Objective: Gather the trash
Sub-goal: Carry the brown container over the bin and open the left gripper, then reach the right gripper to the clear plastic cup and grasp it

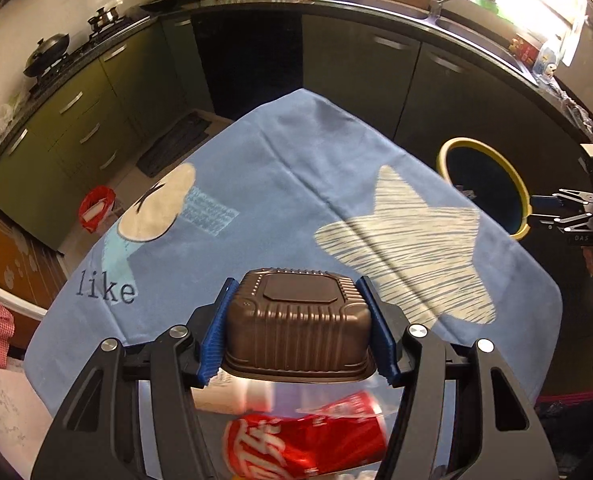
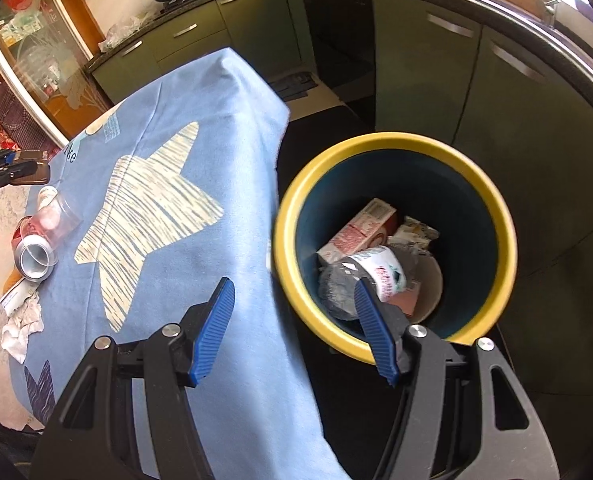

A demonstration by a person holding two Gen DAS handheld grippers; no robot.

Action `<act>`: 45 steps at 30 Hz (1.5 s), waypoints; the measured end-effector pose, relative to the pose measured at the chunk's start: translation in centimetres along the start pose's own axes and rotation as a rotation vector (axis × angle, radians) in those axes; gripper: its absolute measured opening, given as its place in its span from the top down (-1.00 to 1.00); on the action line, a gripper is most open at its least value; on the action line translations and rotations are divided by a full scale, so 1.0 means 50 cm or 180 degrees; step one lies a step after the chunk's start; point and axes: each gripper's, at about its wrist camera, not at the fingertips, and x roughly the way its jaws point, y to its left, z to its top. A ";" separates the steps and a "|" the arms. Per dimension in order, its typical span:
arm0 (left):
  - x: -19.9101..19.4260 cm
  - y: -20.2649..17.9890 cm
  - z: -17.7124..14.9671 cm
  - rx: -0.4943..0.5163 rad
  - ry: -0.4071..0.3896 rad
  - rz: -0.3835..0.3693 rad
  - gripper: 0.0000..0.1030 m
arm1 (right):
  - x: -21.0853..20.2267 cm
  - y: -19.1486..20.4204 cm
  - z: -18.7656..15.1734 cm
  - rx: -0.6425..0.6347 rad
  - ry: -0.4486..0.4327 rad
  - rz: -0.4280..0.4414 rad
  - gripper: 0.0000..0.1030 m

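Observation:
My left gripper (image 1: 296, 285) is shut on a brown ribbed plastic tub (image 1: 296, 320), held upside down above the blue tablecloth (image 1: 280, 184). Under it lie a red cola can (image 1: 308, 444) and a clear plastic cup (image 2: 58, 216). From the right wrist view the same left gripper (image 2: 12, 168) shows at the far left with the tub (image 2: 36, 175). My right gripper (image 2: 293, 286) is open and holds nothing, over the gap between the table edge and the yellow-rimmed bin (image 2: 392, 145). In the bin lie a pink carton (image 2: 360, 232) and a labelled cup (image 2: 382, 270).
Crumpled white paper (image 2: 20, 328) and a small packet (image 2: 16, 296) lie at the table's near left corner. Green kitchen cabinets (image 1: 360, 76) and a dark counter ring the table. A red basket (image 1: 96, 208) stands on the floor at the left.

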 end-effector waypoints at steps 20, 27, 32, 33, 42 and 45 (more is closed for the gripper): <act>0.241 -0.606 0.274 0.0992 0.0111 -0.0991 -0.16 | -0.084 -0.269 -0.133 0.0770 -0.0181 -0.0195 -0.16; 0.274 -0.621 0.296 0.0816 -0.0036 -0.0970 -0.62 | -0.085 -0.278 -0.133 0.0793 -0.0193 -0.0204 -0.22; 0.159 -0.550 0.268 0.0644 -0.0375 -0.1015 -0.63 | -0.081 -0.258 -0.127 0.0721 -0.0178 -0.0180 -0.22; 0.127 -0.530 0.256 0.0595 -0.0470 -0.1001 -0.65 | -0.079 -0.254 -0.125 0.0703 -0.0177 -0.0164 -0.22; -0.119 -0.282 0.066 -0.0107 -0.1197 -0.0541 -0.77 | -0.046 -0.127 -0.087 0.0260 -0.0080 0.0013 -0.22; -0.171 -0.196 -0.024 -0.0421 -0.1341 -0.0175 -0.78 | -0.030 -0.060 -0.064 0.0027 -0.0034 0.0097 -0.22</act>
